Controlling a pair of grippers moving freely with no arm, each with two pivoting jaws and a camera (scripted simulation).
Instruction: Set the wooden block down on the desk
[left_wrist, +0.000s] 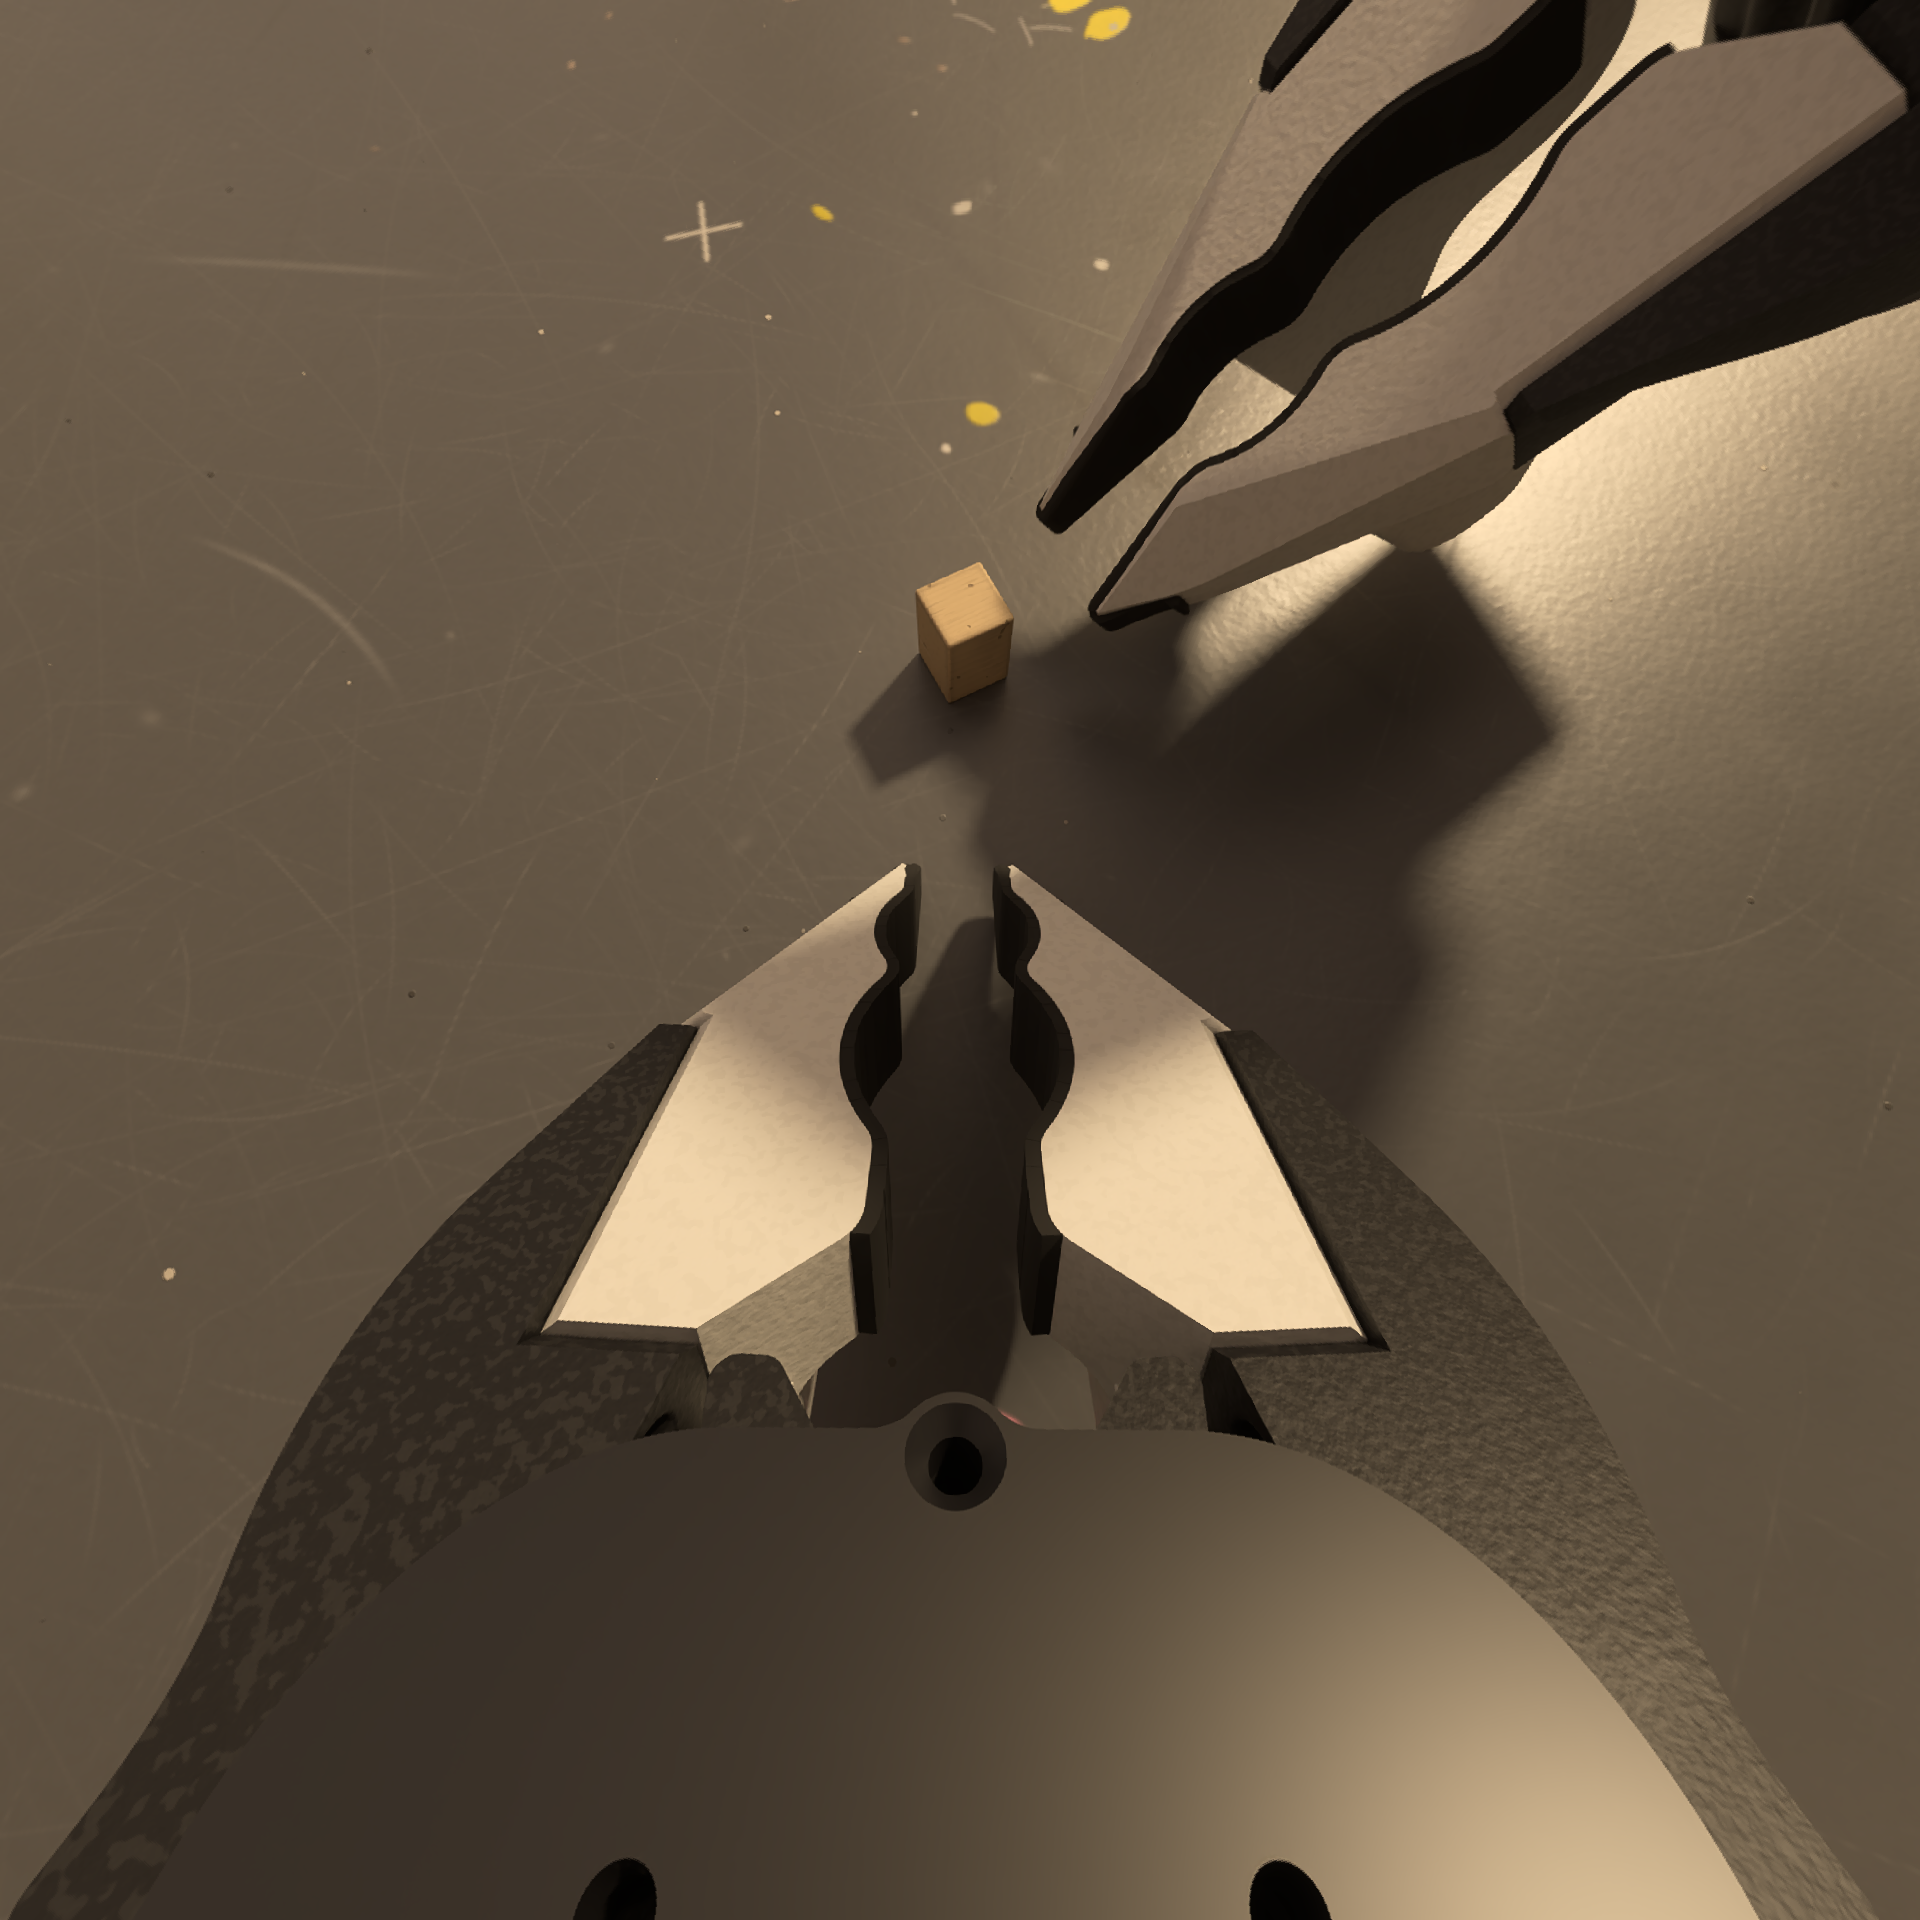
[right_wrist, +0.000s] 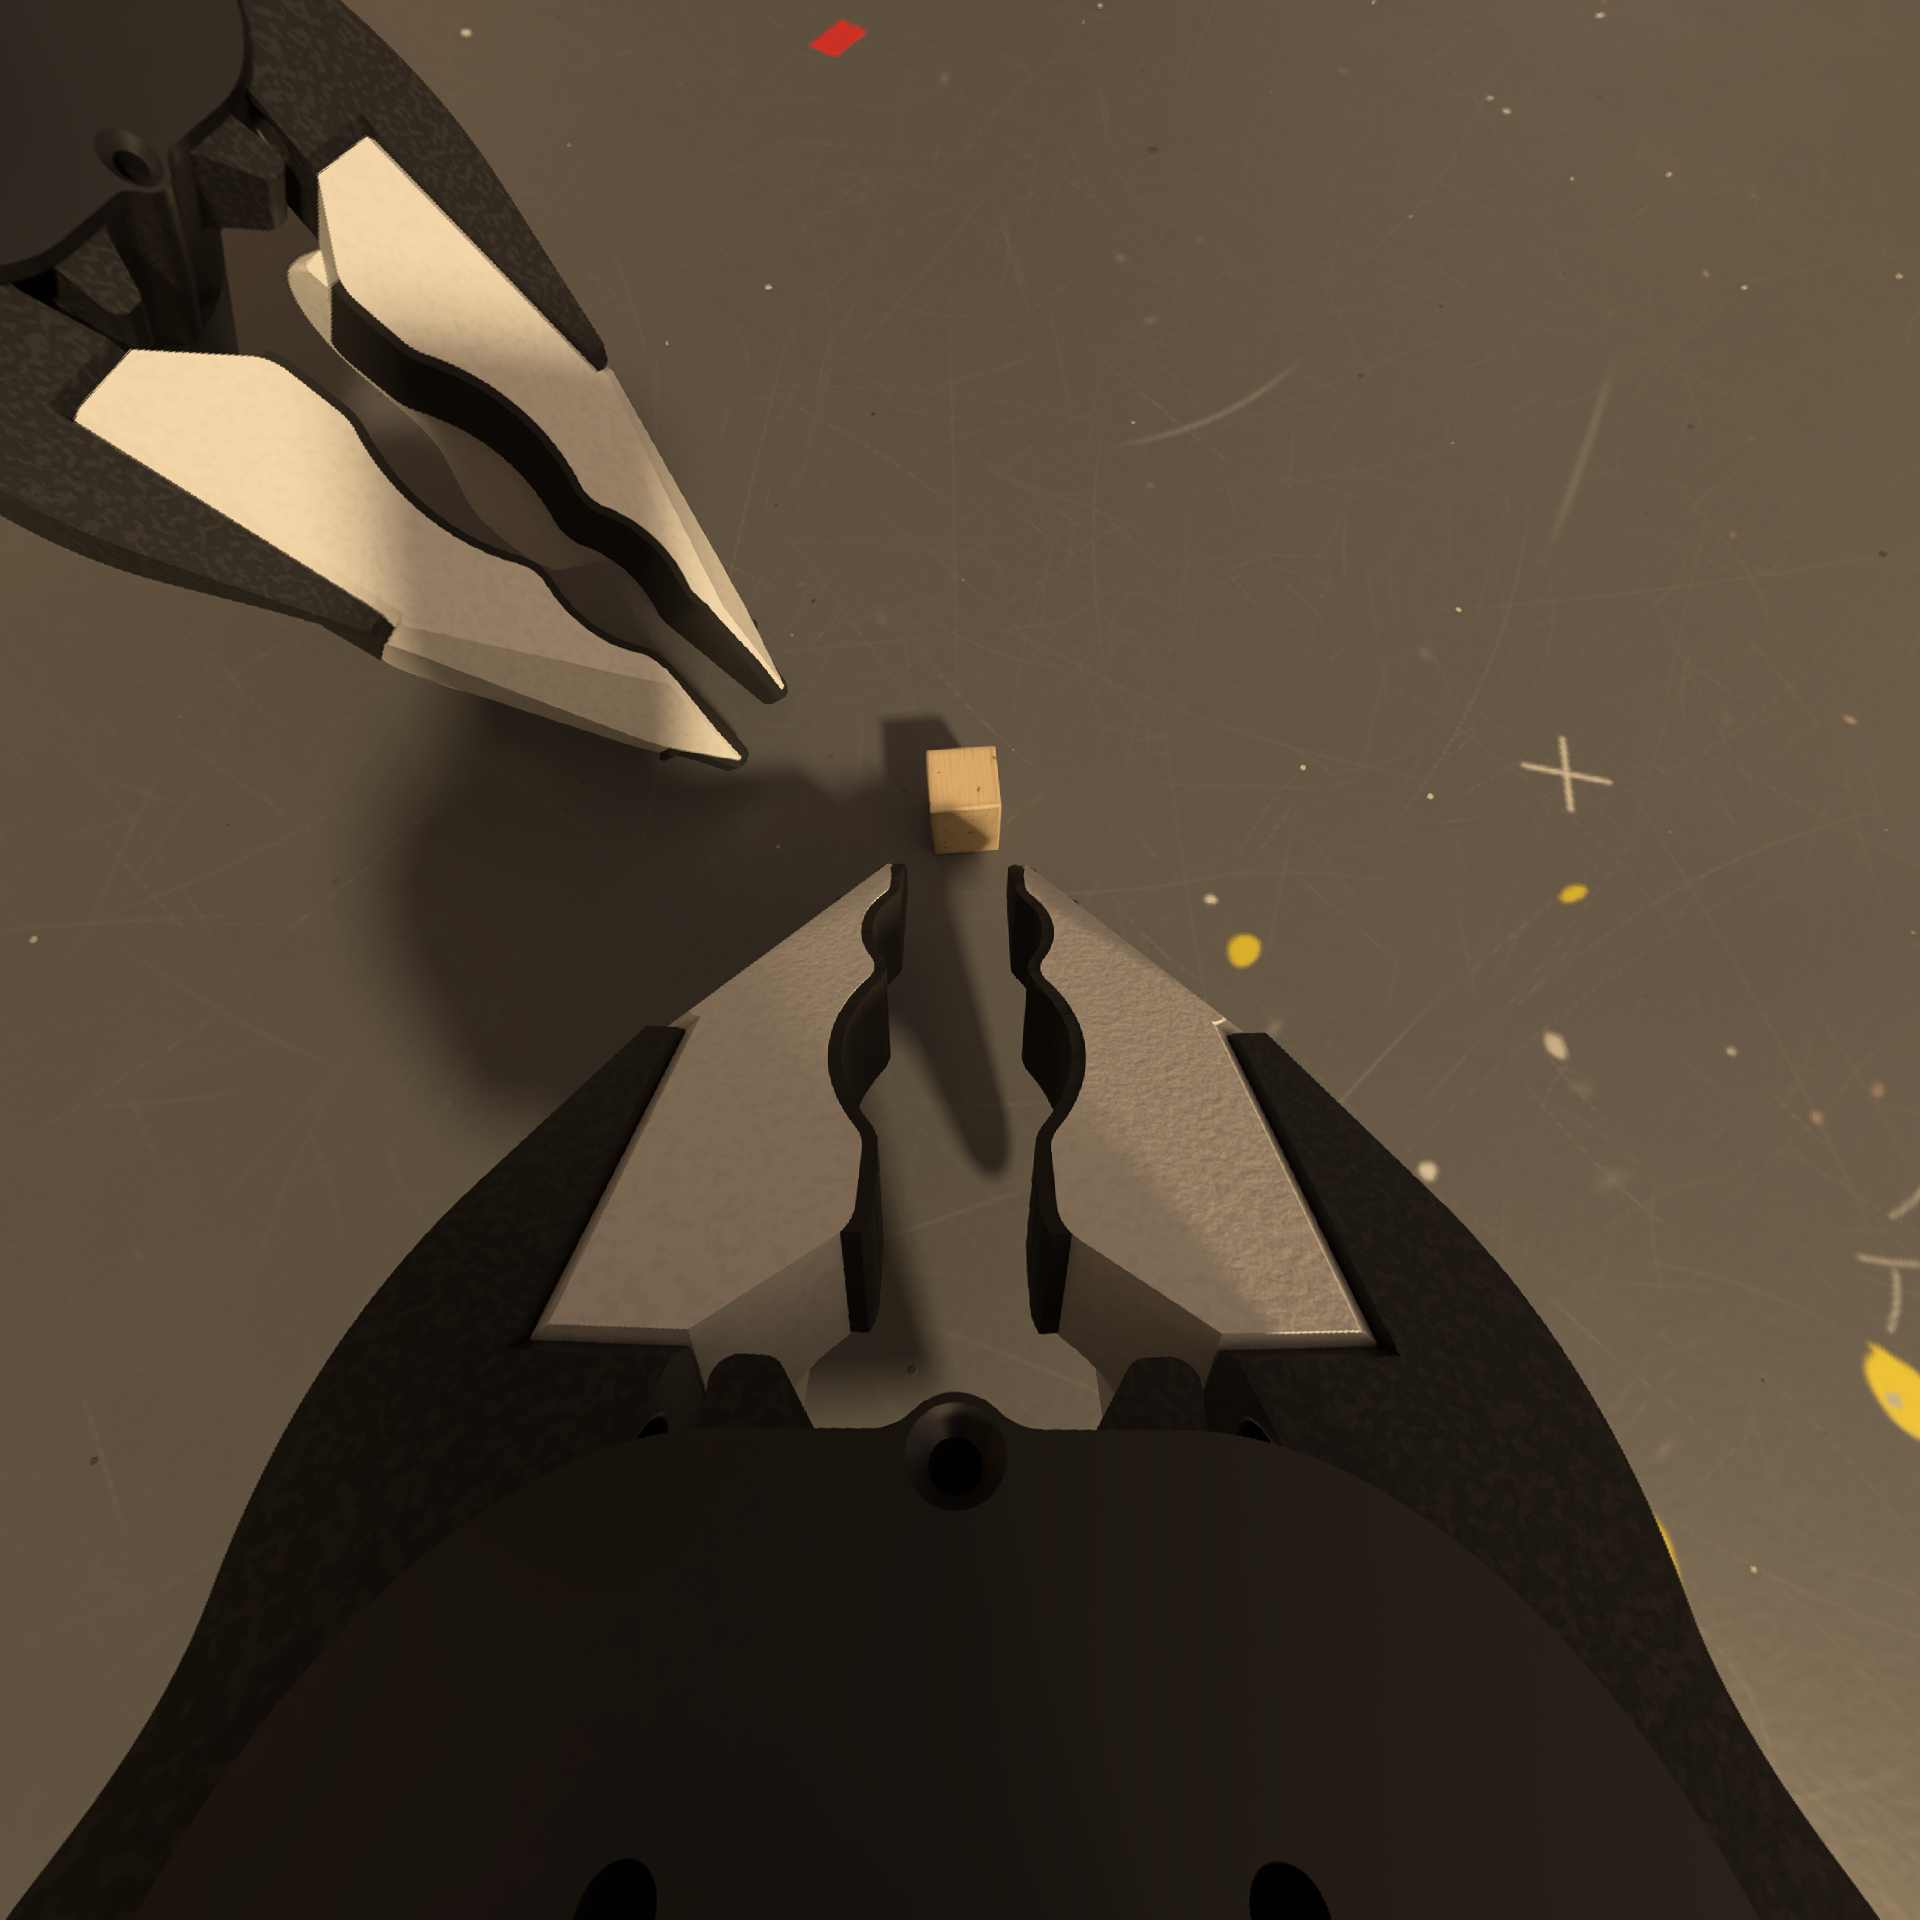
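A small wooden block (left_wrist: 964, 630) stands on the dark scratched desk (left_wrist: 416, 727), free of both grippers. My left gripper (left_wrist: 957, 871) is open and empty, its tips a short way short of the block. My right gripper (right_wrist: 955, 871) is open and empty, its tips just short of the block (right_wrist: 964, 798). In the left wrist view the right gripper (left_wrist: 1075, 566) comes in from the upper right, tips just right of the block. In the right wrist view the left gripper (right_wrist: 758, 722) comes in from the upper left, tips left of the block.
The desk (right_wrist: 1351, 520) carries scratches, a white cross mark (left_wrist: 703, 230), yellow paint spots (left_wrist: 982, 414) and a small red patch (right_wrist: 837, 38). The cross mark (right_wrist: 1567, 774) and yellow spots (right_wrist: 1244, 949) also show in the right wrist view.
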